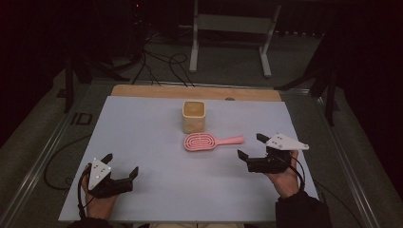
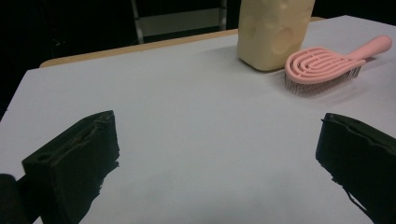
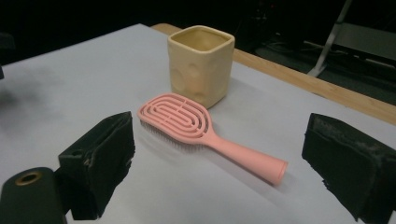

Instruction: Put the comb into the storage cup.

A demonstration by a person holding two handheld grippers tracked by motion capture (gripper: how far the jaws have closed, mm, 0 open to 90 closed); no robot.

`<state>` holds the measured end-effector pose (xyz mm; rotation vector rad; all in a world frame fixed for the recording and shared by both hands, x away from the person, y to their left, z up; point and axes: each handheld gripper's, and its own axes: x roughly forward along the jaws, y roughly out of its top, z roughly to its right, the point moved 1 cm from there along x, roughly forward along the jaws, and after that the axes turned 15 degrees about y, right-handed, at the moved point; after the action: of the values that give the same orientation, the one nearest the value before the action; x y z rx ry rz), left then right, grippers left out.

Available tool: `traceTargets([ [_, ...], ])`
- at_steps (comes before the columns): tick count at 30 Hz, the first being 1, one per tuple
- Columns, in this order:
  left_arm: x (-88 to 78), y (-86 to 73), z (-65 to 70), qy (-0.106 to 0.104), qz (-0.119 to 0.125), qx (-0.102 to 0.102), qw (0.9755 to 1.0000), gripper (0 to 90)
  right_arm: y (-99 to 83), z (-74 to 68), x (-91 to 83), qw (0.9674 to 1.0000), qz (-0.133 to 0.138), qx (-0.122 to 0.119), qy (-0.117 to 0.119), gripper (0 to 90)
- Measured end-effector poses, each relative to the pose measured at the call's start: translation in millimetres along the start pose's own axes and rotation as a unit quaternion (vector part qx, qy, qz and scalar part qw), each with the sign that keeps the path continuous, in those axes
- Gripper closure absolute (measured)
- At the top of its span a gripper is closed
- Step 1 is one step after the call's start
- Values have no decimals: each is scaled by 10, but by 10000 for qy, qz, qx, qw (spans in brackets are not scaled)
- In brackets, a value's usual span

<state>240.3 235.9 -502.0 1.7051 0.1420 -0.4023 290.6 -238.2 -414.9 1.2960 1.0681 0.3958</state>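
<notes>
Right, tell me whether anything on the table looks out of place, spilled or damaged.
Nothing stands out. The pink plastic hairbrush lies bristles down beside the upright yellow square cup with dimpled sides, which looks empty. Both grippers, left and right, are open and off both things.

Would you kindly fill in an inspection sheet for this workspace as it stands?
Surface: pale sheet over a wooden table edge.
Job's things: pink hairbrush lying bristles down, handle toward the right gripper; yellow square cup upright just behind it.
Clutter: nothing seen.
Grippers: left gripper open, holding nothing; right gripper open, holding nothing, near the brush handle.
Cables: black cables on the floor beyond the table.
Surroundings: dark room, white metal stand behind.
</notes>
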Motion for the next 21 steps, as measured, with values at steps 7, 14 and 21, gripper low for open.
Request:
traceTargets([
  [7, 0, -1, 2, -3, -4, 10, 10000, 2, 165, 30, 105, 9995, -296, -28, -60, 89],
  [14, 4, -3, 4, -9, -5, -3, 10000, 2, 253, 76, 196, 9991, -432, -18, -31, 89],
  [21, 5, -5, 7, -17, -7, 8, 10000, 2, 328, 158, 345, 9974, -717, -90, 2, 89],
])
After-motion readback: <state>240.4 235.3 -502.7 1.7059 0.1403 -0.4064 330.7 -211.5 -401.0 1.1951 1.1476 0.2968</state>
